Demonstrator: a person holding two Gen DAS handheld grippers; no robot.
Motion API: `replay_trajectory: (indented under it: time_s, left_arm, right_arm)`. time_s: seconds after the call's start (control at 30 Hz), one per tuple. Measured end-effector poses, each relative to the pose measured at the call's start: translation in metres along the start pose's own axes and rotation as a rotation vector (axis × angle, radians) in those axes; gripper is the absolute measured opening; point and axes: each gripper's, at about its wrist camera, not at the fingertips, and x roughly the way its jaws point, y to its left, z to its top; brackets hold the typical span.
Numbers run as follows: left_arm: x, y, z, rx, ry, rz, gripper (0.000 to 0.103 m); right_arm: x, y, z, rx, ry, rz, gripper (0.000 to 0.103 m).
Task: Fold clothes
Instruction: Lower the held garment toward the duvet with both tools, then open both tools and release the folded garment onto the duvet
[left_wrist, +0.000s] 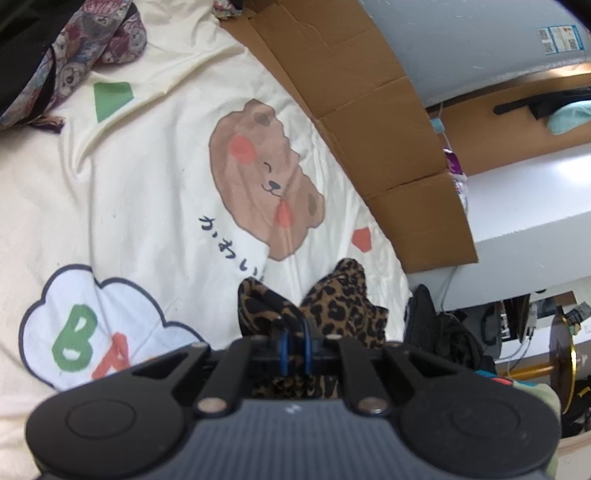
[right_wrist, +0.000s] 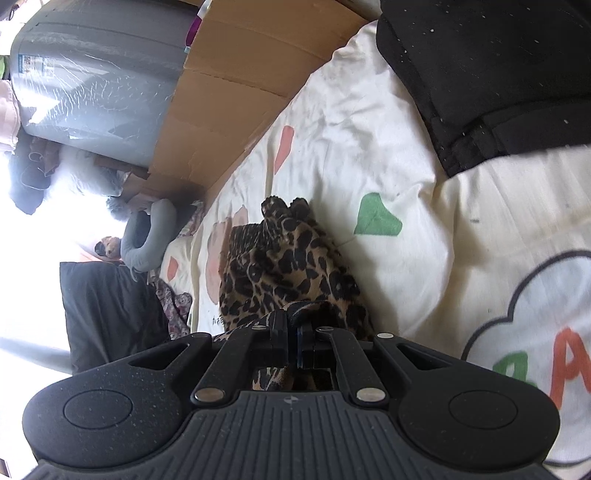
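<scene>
Leopard-print garment (left_wrist: 343, 299) is pinched in both my grippers' jaws, left gripper (left_wrist: 295, 332) and right gripper (right_wrist: 291, 325). Cardboard (left_wrist: 351, 92) flanks the bedspread (left_wrist: 129, 184) upper right; a black garment (right_wrist: 498, 74) lies upper right in my right view.

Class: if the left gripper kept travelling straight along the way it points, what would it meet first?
The left gripper is shut on the leopard-print garment, so that cloth comes first. Past it, probably the cream bedspread near the bear print; depth is unclear.

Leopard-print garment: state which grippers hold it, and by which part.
Both. The left gripper and the right gripper are each shut on a bunched edge of the leopard-print garment; which edges cannot be told.
</scene>
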Motion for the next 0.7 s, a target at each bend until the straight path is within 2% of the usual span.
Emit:
replay_trajectory:
  time_s: [0.2,0.57,0.63,0.7]
  left_arm:
    - [0.011,0.003,0.008,0.018,-0.004,0.025,0.009]
    - [0.033,0.023,0.024,-0.016,-0.004,0.096,0.012]
    - [0.029,0.024,0.028,-0.023,-0.009,0.113,0.028]
    - [0.022,0.019,0.029,0.006,-0.016,0.124,0.036]
  right_arm:
    - [0.012,-0.001,0.01,-0.007,0.007,-0.024,0.003]
    - [0.035,-0.026,0.022,0.097,0.02,-0.063,0.005]
    - [0.031,-0.02,0.023,0.076,0.02,-0.065,0.013]
    - [0.022,-0.016,0.022,0.067,-0.006,-0.056,0.051]
